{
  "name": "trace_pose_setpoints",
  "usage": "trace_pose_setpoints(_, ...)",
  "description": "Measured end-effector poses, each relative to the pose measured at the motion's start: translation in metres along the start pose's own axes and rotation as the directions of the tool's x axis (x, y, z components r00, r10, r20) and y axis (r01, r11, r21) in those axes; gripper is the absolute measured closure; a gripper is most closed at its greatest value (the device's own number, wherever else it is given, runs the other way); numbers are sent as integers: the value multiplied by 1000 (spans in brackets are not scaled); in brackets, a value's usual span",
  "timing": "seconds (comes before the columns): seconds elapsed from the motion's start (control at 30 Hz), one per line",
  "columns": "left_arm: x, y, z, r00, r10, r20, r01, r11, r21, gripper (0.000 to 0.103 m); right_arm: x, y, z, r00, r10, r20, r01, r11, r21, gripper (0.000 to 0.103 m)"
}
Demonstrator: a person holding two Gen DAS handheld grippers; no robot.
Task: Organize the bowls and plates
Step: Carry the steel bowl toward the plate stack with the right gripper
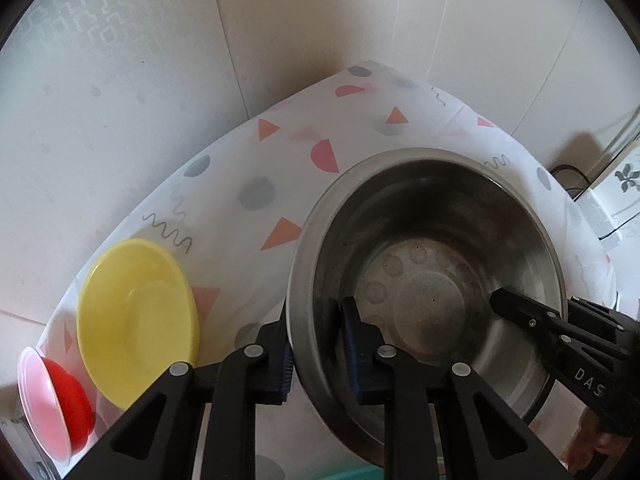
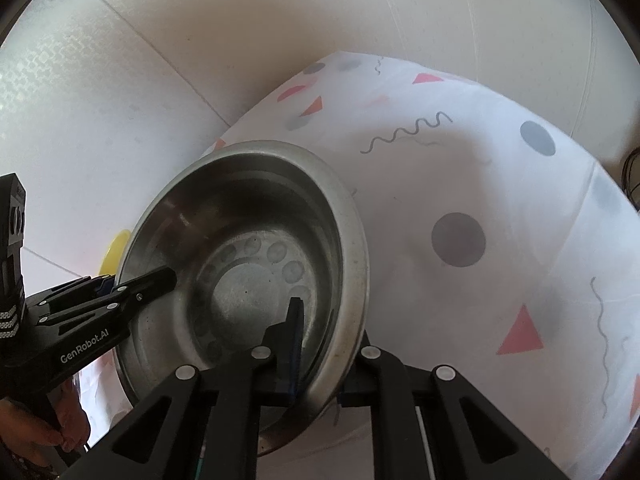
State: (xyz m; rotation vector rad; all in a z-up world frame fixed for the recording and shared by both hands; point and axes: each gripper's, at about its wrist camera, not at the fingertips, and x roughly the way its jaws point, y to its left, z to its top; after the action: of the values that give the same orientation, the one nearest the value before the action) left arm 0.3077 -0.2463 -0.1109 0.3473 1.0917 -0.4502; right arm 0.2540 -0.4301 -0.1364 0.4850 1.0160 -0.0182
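A large steel bowl (image 1: 432, 280) is held over the patterned tablecloth (image 1: 256, 168) by both grippers. My left gripper (image 1: 318, 344) is shut on the bowl's left rim, one finger inside, one outside. My right gripper (image 2: 326, 352) is shut on the bowl's (image 2: 248, 256) right rim the same way; it also shows in the left wrist view (image 1: 532, 320). A yellow plate (image 1: 136, 332) lies left of the bowl. A red bowl (image 1: 68, 400) stacked with a pink one (image 1: 36, 392) sits at the far left.
The table stands in a corner of white tiled walls (image 1: 120, 100). The cloth to the right of the bowl (image 2: 500, 220) is bare. A dark cable (image 1: 572, 176) and a floral-patterned object (image 1: 624, 184) lie at the far right.
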Motion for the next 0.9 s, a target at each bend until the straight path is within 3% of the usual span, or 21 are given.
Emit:
trace_pose_setpoints(0.43, -72, 22, -30, 993, -6, 115, 11, 999, -38, 83, -48, 40, -6, 998, 16, 53, -12, 997, -70, 91)
trace_pose_setpoints(0.9, -150, 96, -111, 981, 33, 190, 7, 979, -204, 83, -66, 129, -40, 994, 110, 20, -103, 970, -221, 91)
